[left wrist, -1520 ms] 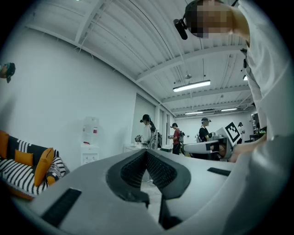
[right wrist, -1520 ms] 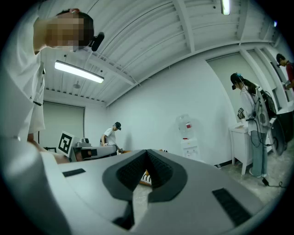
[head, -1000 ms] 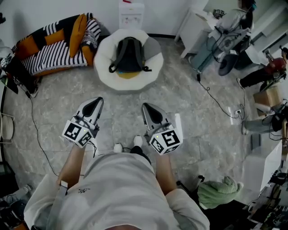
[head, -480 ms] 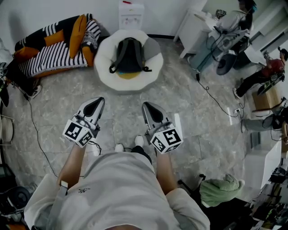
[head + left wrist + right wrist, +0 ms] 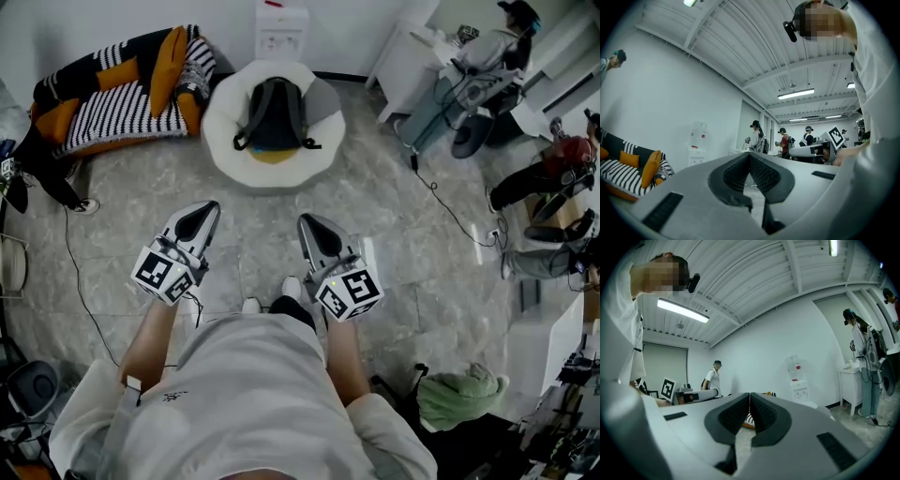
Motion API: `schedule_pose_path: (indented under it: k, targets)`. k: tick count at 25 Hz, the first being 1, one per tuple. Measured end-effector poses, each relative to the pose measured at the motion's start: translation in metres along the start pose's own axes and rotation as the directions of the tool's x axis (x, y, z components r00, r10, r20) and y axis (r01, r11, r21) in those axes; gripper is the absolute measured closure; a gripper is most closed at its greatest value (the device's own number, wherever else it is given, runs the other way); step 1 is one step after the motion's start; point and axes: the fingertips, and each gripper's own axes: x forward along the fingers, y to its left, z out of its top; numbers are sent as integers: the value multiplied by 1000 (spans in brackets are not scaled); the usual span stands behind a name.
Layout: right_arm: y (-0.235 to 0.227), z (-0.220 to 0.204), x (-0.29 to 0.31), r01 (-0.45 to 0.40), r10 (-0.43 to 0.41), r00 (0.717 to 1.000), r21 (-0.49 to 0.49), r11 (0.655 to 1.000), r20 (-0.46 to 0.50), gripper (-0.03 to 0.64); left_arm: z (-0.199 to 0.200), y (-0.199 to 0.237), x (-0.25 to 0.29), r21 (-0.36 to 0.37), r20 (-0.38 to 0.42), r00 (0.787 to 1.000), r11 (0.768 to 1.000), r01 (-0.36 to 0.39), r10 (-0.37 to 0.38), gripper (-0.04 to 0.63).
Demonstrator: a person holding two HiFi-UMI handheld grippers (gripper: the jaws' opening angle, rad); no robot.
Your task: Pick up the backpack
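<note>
Upper left of the head view: a black-and-white striped sofa (image 5: 112, 108) with orange cushions (image 5: 169, 54) stands against the wall.

Left of centre: you hold your left gripper (image 5: 205, 208) out level over the grey stone floor (image 5: 122, 206), with its marker cube on the end nearest you. In the left gripper view its jaws are pressed together along the whole pad line, with nothing between them.

Top centre: the dark backpack (image 5: 277, 112) lies with its straps up on a round white floor cushion (image 5: 225, 136). A bit of yellow shows at the backpack's lower edge. A white water dispenser (image 5: 281, 28) stands just behind the cushion, at the wall. The backpack is well apart from both grippers and directly ahead of the gap between them.

Right of centre: you hold your right gripper (image 5: 306, 221) level, roughly parallel to the left one. In the right gripper view its jaws are also closed tight on nothing.

Upper right: a white table (image 5: 398, 61), with a person standing at the equipment beside it. A black cable (image 5: 448, 208) trails across the floor below it.

Lower right: a crumpled green cloth (image 5: 455, 398).
</note>
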Motion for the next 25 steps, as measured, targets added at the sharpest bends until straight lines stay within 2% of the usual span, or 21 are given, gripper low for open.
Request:
schedule_pose_path:
  k: [11,25]
  targets:
    - [-23,5,22,-11,11,1000,1,1000,4,609,-4,14,17,0,-3,1000,1000,-21,21,592]
    - [-131,7,79,-32,32,999,35,999,-23,609,-15,54,126,9,-33,998,999,-46,46,592]
